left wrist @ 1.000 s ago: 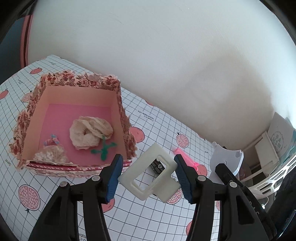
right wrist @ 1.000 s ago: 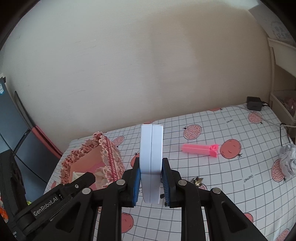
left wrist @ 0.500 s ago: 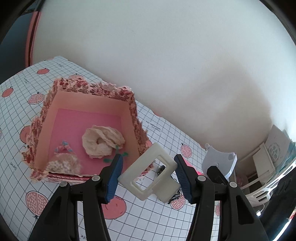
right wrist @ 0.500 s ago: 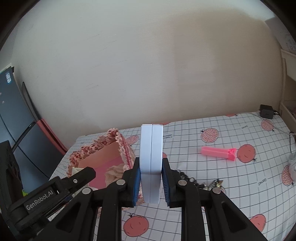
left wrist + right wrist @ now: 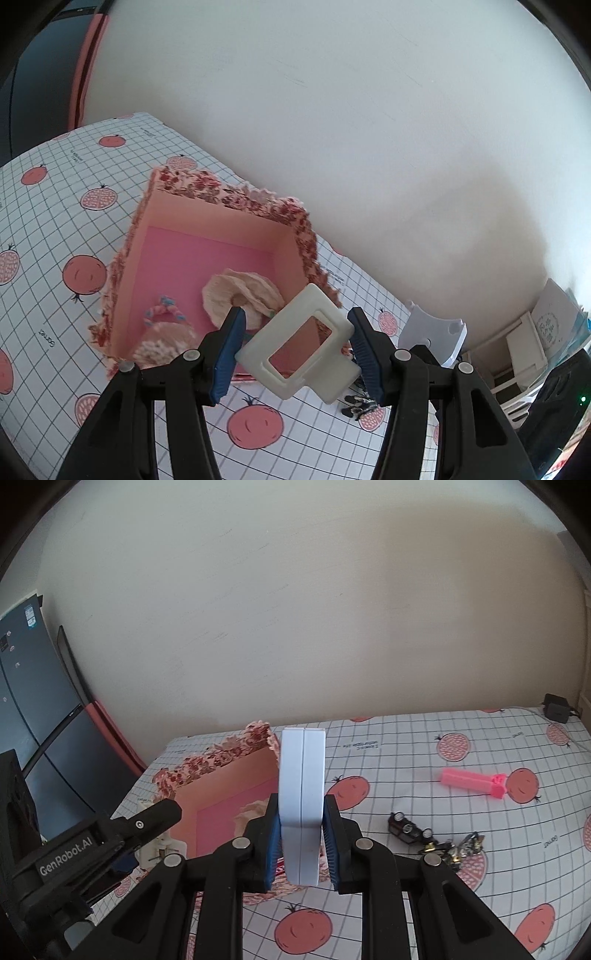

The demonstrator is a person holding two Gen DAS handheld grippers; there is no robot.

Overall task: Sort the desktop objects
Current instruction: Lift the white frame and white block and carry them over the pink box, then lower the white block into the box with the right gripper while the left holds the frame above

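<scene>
- Illumination: soft, even daylight; the wall (image 5: 369,129) reads bright, with a broad soft shadow at lower right.
- Sharpness: good throughout; no motion blur.
- Distortion: strong fisheye curvature, dark vignetted corners.

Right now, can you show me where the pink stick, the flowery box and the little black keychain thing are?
pink stick (image 5: 471,780): right wrist view, middle of its long body.
flowery box (image 5: 229,194): left wrist view, far frilly rim.
black keychain (image 5: 404,826): right wrist view, dark block at its left end.

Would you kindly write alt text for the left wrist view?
The left gripper holds a cream rectangular frame above the near corner of an open pink box with floral trim. Inside lie fabric scrunchies; the box sits on a fruit-print grid tablecloth.
</scene>
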